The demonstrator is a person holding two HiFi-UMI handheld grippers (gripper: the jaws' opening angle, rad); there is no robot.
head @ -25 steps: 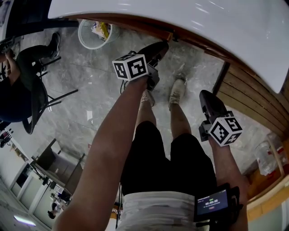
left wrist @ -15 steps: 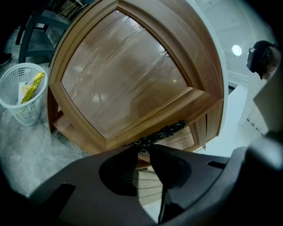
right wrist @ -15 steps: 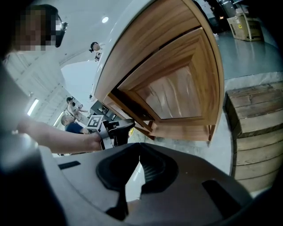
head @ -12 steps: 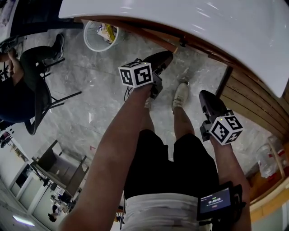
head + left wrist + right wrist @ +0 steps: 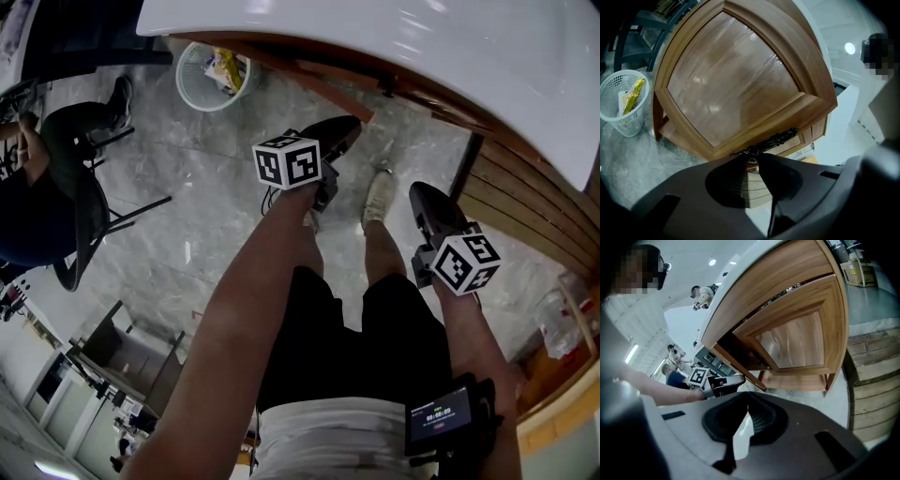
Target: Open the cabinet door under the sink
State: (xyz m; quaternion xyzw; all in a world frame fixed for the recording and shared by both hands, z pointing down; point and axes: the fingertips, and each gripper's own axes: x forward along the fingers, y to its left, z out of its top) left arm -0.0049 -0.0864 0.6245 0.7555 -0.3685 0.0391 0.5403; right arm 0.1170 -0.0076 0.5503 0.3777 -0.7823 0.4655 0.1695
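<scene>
The wooden cabinet door [image 5: 731, 79] fills the upper centre of the left gripper view, and its dark, ornate handle [image 5: 774, 139] runs along its lower edge. The left gripper [image 5: 751, 158] has its tongs at the near end of that handle and appears to be grasping it, though the contact itself is partly hidden. In the head view the door's edge [image 5: 319, 89] juts out from under the white sink top [image 5: 422, 47] at upper centre, with the left gripper [image 5: 342, 131] just beside it. The right gripper [image 5: 419, 195] hangs at right centre, apart from the door; its tongs [image 5: 747, 409] are clenched on nothing. A white waste basket [image 5: 199, 80] stands on the floor at upper left.
</scene>
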